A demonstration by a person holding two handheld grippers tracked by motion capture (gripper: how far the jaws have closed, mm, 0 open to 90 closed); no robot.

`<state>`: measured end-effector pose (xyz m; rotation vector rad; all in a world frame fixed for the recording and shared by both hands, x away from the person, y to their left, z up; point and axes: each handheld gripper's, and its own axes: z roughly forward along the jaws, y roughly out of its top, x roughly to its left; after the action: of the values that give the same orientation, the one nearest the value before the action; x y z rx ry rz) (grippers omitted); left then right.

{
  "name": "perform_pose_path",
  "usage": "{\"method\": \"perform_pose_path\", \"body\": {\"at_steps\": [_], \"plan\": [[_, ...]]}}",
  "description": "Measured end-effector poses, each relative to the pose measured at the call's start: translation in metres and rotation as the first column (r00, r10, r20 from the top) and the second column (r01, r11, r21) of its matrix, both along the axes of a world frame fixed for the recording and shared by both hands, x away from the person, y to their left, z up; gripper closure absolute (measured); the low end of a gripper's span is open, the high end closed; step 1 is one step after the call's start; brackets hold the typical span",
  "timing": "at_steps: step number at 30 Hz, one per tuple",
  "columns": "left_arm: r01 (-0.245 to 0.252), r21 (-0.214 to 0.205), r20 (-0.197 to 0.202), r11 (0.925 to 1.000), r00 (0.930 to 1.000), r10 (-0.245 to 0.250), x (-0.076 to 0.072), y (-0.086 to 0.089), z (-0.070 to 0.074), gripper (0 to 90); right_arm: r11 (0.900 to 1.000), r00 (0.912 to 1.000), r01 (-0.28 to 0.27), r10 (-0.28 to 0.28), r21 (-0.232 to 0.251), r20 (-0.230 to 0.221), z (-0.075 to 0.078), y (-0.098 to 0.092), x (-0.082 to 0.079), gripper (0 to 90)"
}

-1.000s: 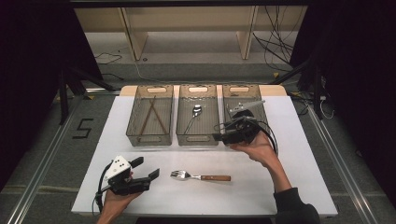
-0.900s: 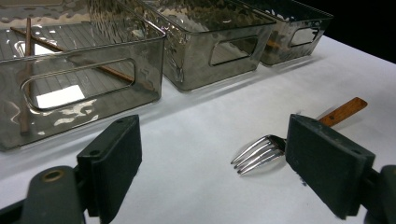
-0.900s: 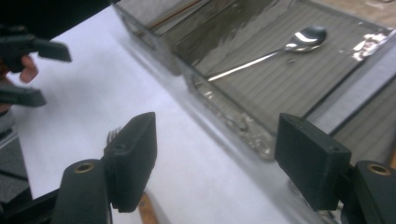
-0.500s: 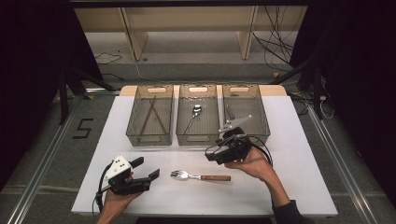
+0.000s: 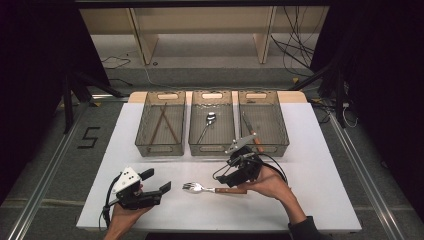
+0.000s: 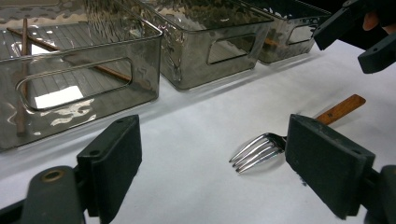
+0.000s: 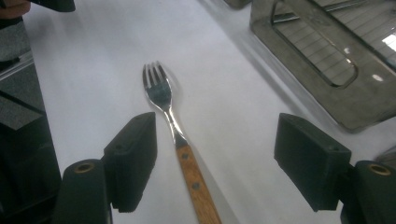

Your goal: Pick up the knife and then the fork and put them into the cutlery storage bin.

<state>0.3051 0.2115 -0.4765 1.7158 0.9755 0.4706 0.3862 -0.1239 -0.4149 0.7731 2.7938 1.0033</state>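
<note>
Hovering wide open, the right gripper (image 5: 227, 181) has come down from the trays (image 5: 263, 123) to straddle the fork (image 7: 175, 135) lying on the white table (image 5: 320, 165), so a pickup looks imminent; the left gripper (image 5: 159, 183) waits open nearby.

Fork (image 5: 207, 189): lying on the table (image 5: 320, 165), near edge, tines pointing left, before the middle bin (image 5: 212, 150).
Right gripper (image 5: 225, 181): hovering over the fork's handle, jaws straddling it.
Left gripper (image 5: 159, 182): resting left of the fork, apart from it.
Three bins: sitting side by side behind the fork.
Left bin (image 5: 161, 148): holding chopsticks (image 5: 161, 121).
Middle bin: holding a spoon (image 5: 207, 123).
Right bin (image 5: 280, 130): holding a knife (image 5: 251, 132).
</note>
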Motion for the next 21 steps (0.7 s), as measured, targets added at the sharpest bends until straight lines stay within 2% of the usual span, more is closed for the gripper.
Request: {"method": "perform_pose_path", "body": {"at_steps": [12, 15, 21], "plan": [[0.006, 0.006, 0.001, 1.0000, 1.0000, -0.006, 0.000, -0.001, 0.000, 18.5, 0.9962, 0.9994, -0.033, 0.033, -0.080, 0.005, -0.010, 0.008, -0.003, 31.0], [0.007, 0.007, 0.002, 1.0000, 1.0000, -0.007, 0.000, -0.001, 0.000, 18.5, 0.9927, 0.9981, -0.059, 0.060, -0.106, 0.012, -0.013, 0.010, -0.003, 32.8], [0.007, 0.008, 0.003, 0.9999, 1.0000, -0.007, 0.000, -0.001, 0.000, 18.5, 0.9873, 0.9967, -0.080, 0.078, -0.137, -0.020, -0.020, 0.012, -0.004, 36.5]]}}
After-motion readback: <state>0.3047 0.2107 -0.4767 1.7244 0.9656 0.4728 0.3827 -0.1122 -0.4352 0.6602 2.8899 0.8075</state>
